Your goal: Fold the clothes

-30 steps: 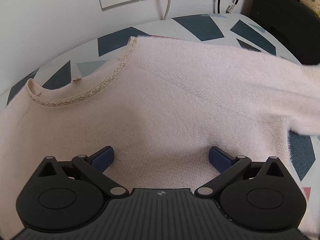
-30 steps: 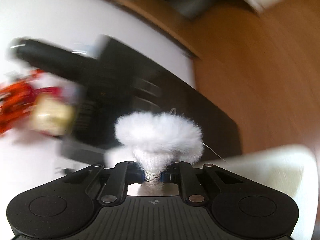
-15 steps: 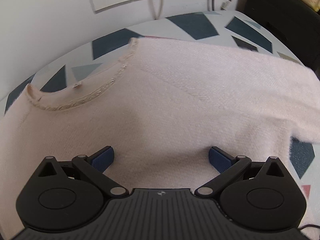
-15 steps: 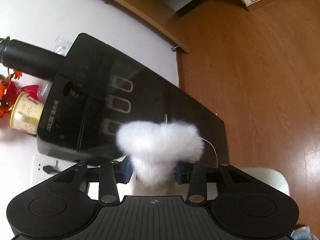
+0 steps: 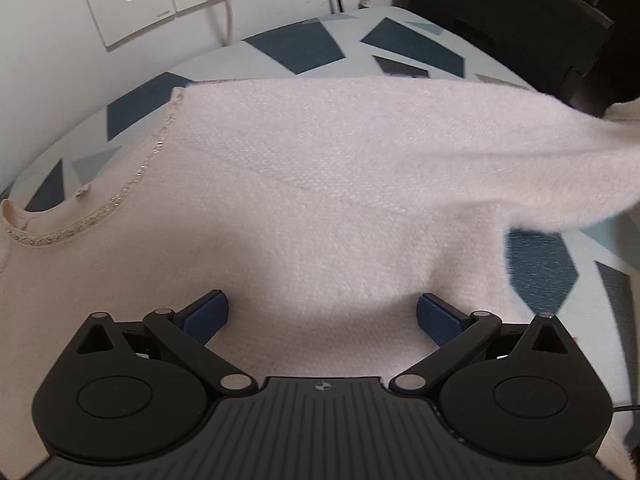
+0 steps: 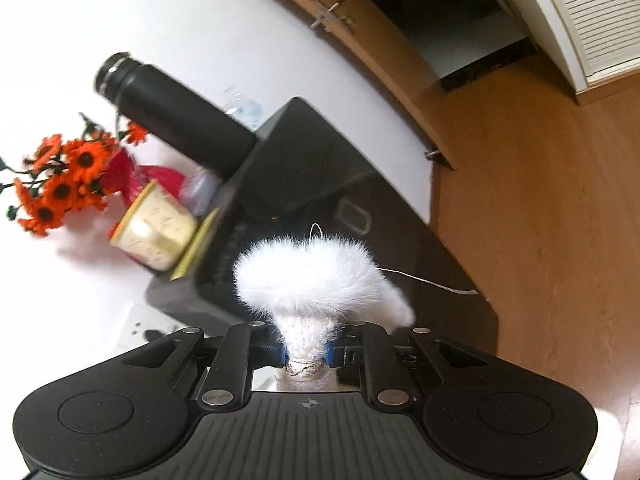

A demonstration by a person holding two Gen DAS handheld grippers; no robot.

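A pale pink knitted sweater (image 5: 320, 184) lies flat on the patterned table cover (image 5: 296, 46), its beaded neckline (image 5: 132, 184) to the left. My left gripper (image 5: 322, 312) hovers open over the sweater's body with nothing pinched between its blue pads. The right sleeve (image 5: 560, 168) rises off the table toward the right edge. In the right wrist view the sleeve's fluffy white cuff (image 6: 306, 276) sticks out between the fingers of my right gripper (image 6: 306, 354). Its jaws are closing, and the pads squeeze the knit just below the fur.
Wall sockets (image 5: 128, 4) with plugged cables line the wall behind the table. A black appliance (image 6: 304, 168) stands at the table's right end, with a black bottle (image 6: 172, 120), a cream cup (image 6: 154, 236) and orange flowers (image 6: 56, 184) near it. Wooden floor (image 6: 560, 240) lies beyond.
The right gripper's jaws loosened around the cuff half a second ago and have closed in on it again while the hand rose. The left gripper drifted sideways over the sweater, staying open.
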